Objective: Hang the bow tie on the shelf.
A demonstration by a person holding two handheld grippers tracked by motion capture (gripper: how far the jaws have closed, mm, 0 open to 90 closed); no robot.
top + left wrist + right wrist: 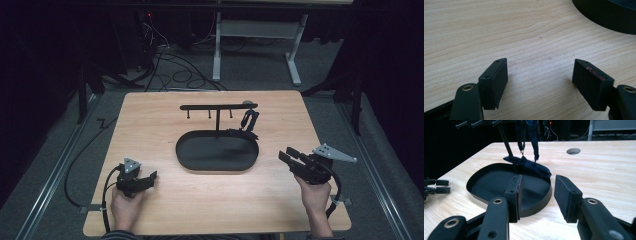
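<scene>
Both my grippers, left [150, 176] and right [286, 154], stand apart, gripping nothing. My right faces the black tray [200, 160], where a dark strap [245, 131] hangs.

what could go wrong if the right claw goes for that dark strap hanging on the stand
The strap hangs from a peg of the stand with its lower end bunched on the tray rim; pulling sideways rather than lifting may catch the peg and tip the stand. The right claw is open and aimed low, so it might strike the rim first. Dark strap on a black tray is hard to judge, so the claw may close on part of the bunch alone.
</scene>
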